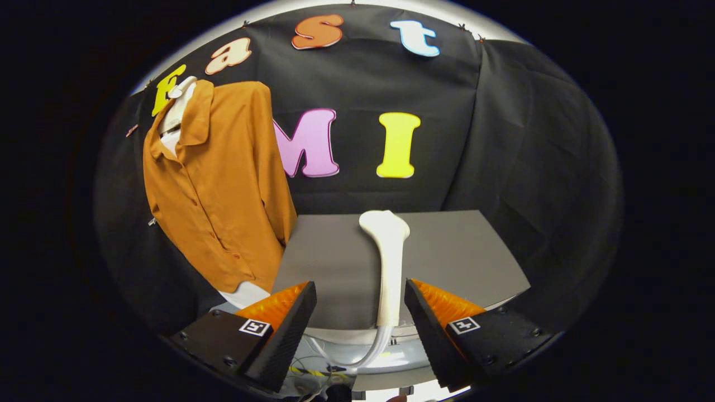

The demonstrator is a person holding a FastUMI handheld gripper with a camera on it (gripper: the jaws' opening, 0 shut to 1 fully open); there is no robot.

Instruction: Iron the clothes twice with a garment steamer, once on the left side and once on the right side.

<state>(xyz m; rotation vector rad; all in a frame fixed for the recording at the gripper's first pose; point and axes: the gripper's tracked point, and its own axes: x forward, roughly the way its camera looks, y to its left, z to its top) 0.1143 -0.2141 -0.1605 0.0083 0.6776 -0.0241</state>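
A white garment steamer lies on the dark grey table, its wide head pointing away from me and its handle toward me. A white hose runs off the handle's end over the table's near edge. My gripper stands open, and the steamer's handle lies in the gap between the fingers, nearer the right one, with neither finger touching it. An orange-brown shirt hangs on a white hanger beyond the left finger, beside the table's left edge, with its front buttoned and its collar open.
Black cloth walls close the booth behind and to the right of the table. White fabric shows under the shirt's hem. Cables lie on the floor below the table's near edge.
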